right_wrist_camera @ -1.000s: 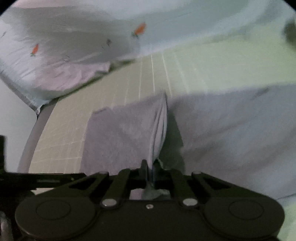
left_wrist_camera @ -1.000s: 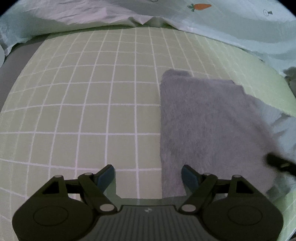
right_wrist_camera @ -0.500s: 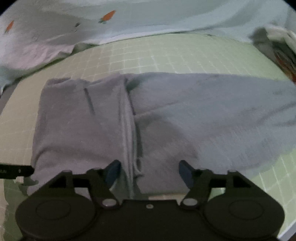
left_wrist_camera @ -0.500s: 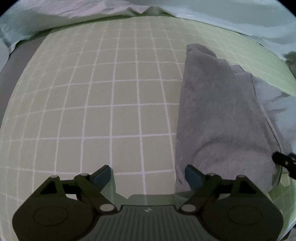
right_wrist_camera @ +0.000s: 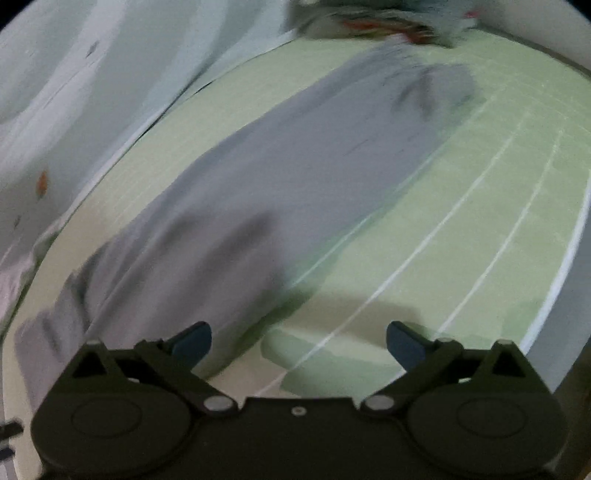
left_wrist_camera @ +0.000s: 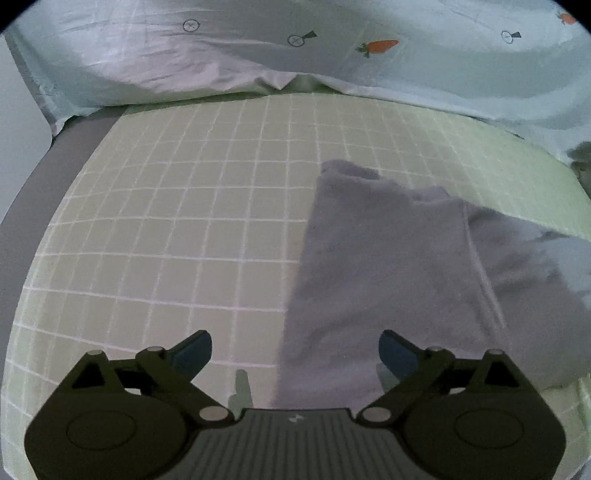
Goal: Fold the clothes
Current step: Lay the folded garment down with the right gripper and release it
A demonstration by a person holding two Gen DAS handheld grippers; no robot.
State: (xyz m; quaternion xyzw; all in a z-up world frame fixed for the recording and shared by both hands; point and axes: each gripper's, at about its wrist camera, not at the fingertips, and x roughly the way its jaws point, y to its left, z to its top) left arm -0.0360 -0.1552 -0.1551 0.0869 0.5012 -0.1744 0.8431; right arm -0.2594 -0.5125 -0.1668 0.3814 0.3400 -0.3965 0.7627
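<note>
A grey fleece garment lies on the green grid mat, its near part folded over along a seam. My left gripper is open and empty, low over the garment's near left edge. In the right wrist view the garment stretches away as a long grey strip across the mat; the view is blurred by motion. My right gripper is open and empty, just right of the garment's near edge.
A pale blue sheet with carrot prints is bunched along the mat's far side. A pile of colourful cloth lies past the garment's far end. The mat's right edge drops to grey.
My right gripper let go of the garment fold, opened and swung right along the garment. The fold now lies flat. My left gripper stayed open and shifted slightly.
</note>
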